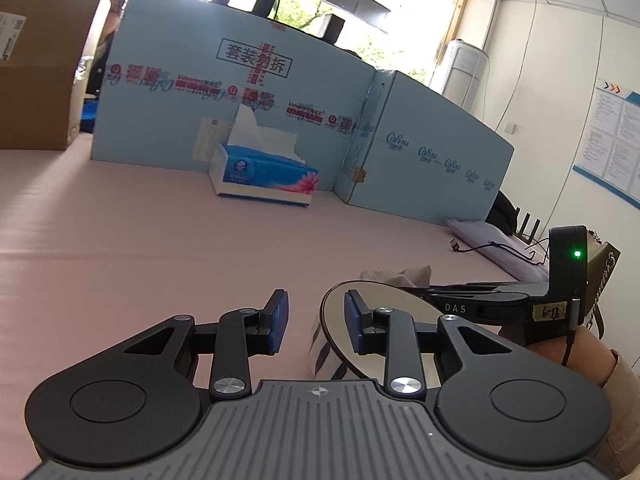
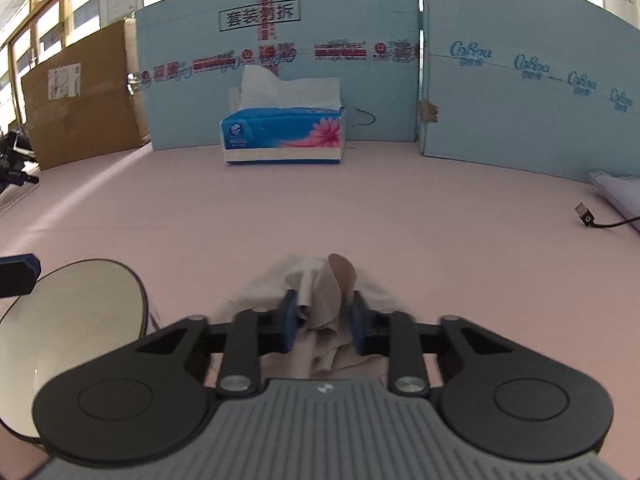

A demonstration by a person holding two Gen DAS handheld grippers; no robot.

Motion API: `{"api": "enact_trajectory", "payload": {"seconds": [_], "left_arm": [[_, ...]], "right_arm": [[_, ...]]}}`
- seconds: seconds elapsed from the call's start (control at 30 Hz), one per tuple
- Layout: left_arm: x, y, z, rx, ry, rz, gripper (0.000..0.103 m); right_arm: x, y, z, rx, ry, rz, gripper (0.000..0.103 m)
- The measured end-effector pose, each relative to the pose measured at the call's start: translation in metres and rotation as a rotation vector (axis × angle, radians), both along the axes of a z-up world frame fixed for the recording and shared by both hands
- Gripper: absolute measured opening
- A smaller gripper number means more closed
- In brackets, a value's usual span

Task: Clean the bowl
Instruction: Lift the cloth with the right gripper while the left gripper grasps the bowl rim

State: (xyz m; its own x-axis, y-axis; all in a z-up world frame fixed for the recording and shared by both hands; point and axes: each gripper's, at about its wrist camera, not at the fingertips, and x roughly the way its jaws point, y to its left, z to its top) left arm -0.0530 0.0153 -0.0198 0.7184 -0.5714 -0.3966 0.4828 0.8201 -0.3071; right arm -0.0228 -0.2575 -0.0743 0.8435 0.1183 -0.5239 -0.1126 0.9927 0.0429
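A white bowl (image 1: 384, 320) with dark stripes on its outer wall stands on the pink table; it also shows at the left of the right wrist view (image 2: 80, 316). My left gripper (image 1: 316, 324) is open, its right finger over the bowl's rim, its left finger outside the bowl. A crumpled beige cloth (image 2: 324, 292) lies on the table right of the bowl, also seen in the left wrist view (image 1: 404, 274). My right gripper (image 2: 324, 324) is open, its fingers on either side of the cloth.
A blue tissue box (image 2: 282, 134) stands at the back against light-blue cardboard panels (image 2: 520, 60). A brown carton (image 2: 80, 96) is at the back left. A black cable with a plug (image 2: 588, 216) and a pale folded cloth (image 2: 616, 192) lie at the right.
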Motion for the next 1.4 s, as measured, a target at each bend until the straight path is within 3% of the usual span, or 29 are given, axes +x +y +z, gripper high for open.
{"api": "enact_trajectory", "payload": {"seconds": [0.43, 0.93, 1.13, 1.4], "left_arm": [[-0.002, -0.004, 0.0, 0.007, -0.001, -0.025, 0.039], [-0.002, -0.007, -0.002, 0.025, 0.033, -0.015, 0.036], [0.001, -0.01, -0.005, 0.04, 0.045, -0.008, 0.021], [0.003, -0.017, -0.002, 0.095, 0.023, -0.017, 0.015]], "right_arm": [[-0.042, -0.031, 0.053, 0.155, -0.135, 0.118, 0.008], [-0.066, 0.013, 0.077, 0.199, -0.138, 0.389, 0.008], [-0.049, 0.041, 0.062, 0.077, -0.042, 0.429, 0.008], [-0.033, 0.063, 0.048, -0.079, 0.052, 0.462, 0.008]]}}
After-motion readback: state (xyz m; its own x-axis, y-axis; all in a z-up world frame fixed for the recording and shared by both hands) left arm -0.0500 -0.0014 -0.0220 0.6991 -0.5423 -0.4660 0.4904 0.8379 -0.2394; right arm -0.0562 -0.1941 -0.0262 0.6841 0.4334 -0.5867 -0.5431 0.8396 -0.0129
